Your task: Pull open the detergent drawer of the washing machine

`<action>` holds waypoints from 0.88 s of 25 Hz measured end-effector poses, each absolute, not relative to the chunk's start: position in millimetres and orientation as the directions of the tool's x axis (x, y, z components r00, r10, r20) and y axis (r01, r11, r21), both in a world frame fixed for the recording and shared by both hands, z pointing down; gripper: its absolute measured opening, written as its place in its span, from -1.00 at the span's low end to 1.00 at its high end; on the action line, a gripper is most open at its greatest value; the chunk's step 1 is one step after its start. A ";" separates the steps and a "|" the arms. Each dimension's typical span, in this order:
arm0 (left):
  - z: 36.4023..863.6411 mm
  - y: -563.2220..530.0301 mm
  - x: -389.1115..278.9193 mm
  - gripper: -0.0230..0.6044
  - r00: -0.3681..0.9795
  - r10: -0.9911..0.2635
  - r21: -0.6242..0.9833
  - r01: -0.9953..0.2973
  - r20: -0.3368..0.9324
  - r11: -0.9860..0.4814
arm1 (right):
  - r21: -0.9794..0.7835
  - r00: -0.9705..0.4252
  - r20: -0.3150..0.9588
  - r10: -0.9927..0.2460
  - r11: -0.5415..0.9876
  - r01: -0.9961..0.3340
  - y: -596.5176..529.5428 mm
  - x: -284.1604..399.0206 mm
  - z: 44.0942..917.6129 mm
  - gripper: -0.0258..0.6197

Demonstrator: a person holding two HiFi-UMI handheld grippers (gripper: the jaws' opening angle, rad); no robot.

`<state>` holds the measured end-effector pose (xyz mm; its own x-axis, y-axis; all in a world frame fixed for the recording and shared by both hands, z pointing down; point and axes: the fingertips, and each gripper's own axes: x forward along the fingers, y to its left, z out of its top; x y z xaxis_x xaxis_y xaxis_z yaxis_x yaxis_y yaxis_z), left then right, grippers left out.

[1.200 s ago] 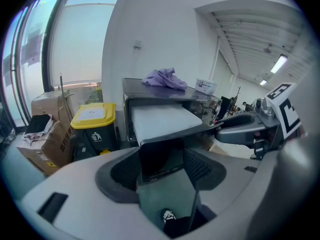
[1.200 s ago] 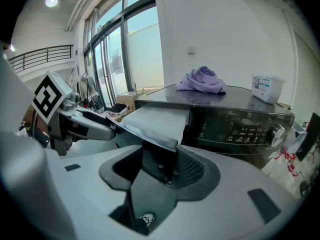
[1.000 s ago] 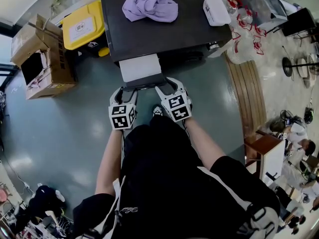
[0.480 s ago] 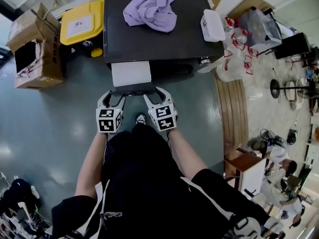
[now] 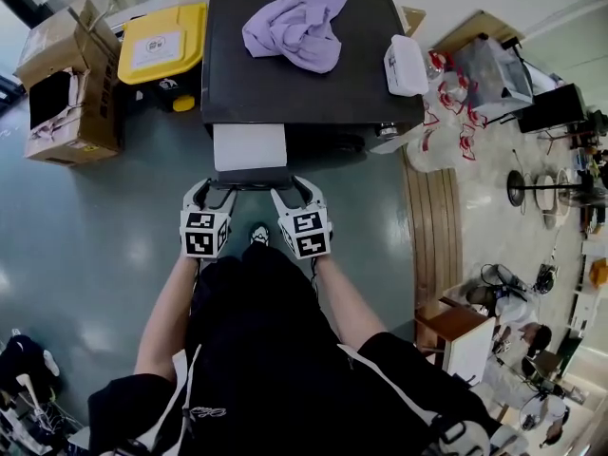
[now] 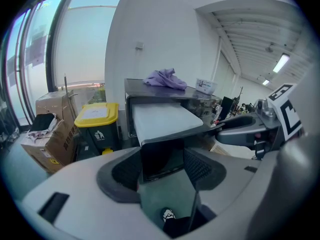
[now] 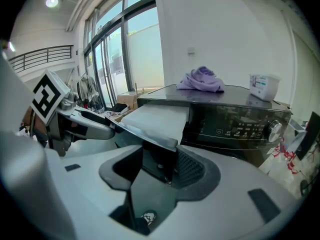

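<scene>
A cardboard box (image 5: 62,84) stands well to the left of the washing machine (image 5: 304,98), and a yellow-lidded bin (image 5: 160,41) sits just beside the machine's left wall.

In front of the machine, on its left part, the left gripper (image 5: 213,190) meets the left end of the detergent drawer (image 5: 250,147). The left gripper view shows the drawer's dark front panel filling the gap between the two pads, so the jaws look closed on it.

The drawer stands pulled out from the machine's front, toward the person. Its pale top is bare and its dark front panel is the part farthest from the machine.

The right gripper (image 5: 288,190) sits at the panel's right end, angled in toward the left one. In the right gripper view the panel's corner lies between the pads with no gap showing on either side, so this gripper too appears clamped on the drawer front.

On the machine's dark top a purple cloth (image 5: 296,22) lies crumpled near the middle, and a white tub (image 5: 406,65) rests at the right edge. Clear plastic bags (image 5: 446,122) lie on the floor just to the right of the machine.
</scene>
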<state>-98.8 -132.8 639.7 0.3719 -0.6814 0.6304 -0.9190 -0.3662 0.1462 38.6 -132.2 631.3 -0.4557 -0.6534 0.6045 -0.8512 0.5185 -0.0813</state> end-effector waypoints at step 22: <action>638.9 -112.6 -101.0 -0.10 0.376 -0.678 0.145 -0.916 0.632 -0.373 | -0.084 -0.437 0.607 -0.664 0.493 -0.866 -111.6 37.6 631.2 -0.26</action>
